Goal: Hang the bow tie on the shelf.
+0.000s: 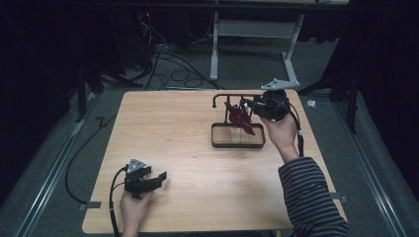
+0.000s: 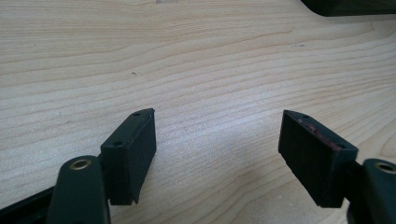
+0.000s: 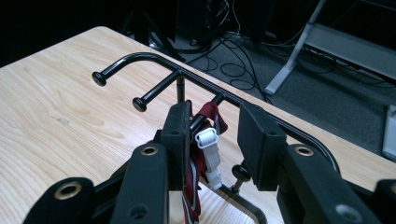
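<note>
A black hook rack [image 1: 232,96] stands on a shallow black tray base [image 1: 237,144] at the table's far right. A dark red garment [image 1: 241,118] hangs from the rack over the tray. In the right gripper view its white strap with a plastic adjuster [image 3: 208,144] hangs off a hook of the rack [image 3: 140,58]. My right gripper [image 1: 249,104] is at the rack, open, jaws on either side of the strap [image 3: 215,116]; the right-hand pad stands apart from it. My left gripper [image 1: 157,177] rests low at the near left, open over bare wood [image 2: 217,116].
The wooden table [image 1: 173,128] ends close behind the rack. Beyond it lie floor cables [image 1: 173,69] and a white desk frame [image 1: 291,44]. A dark edge of the tray [image 2: 350,5] crosses the top right of the left gripper view.
</note>
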Tool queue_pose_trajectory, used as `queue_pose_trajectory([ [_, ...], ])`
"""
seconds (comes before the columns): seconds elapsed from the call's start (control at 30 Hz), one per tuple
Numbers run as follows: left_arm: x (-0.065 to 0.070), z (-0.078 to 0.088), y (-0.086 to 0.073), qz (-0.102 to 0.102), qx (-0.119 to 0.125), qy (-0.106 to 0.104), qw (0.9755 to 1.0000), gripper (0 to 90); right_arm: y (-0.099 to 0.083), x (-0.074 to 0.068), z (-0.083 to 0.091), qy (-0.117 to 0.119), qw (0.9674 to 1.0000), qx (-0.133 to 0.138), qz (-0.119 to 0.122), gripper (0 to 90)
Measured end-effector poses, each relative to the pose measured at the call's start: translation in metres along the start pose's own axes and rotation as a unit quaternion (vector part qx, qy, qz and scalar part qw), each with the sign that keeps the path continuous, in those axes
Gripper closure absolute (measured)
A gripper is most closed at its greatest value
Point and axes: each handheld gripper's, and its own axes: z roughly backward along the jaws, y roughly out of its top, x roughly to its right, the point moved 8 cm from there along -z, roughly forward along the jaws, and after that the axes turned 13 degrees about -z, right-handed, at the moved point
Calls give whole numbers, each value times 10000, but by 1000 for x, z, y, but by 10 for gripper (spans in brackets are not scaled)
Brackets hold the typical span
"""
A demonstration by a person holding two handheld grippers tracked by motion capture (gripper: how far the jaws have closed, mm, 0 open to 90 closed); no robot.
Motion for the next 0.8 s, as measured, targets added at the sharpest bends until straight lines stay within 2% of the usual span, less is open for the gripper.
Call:
queue_pose_trajectory([
  [0.4,0,0,0,-2,0,8,10000,283,-9,4,16,88,9999,79,-63,634],
  [0.8,0,0,0,-3,-2,5,10000,283,-16,7,25,141,9998,122,-111,630],
])
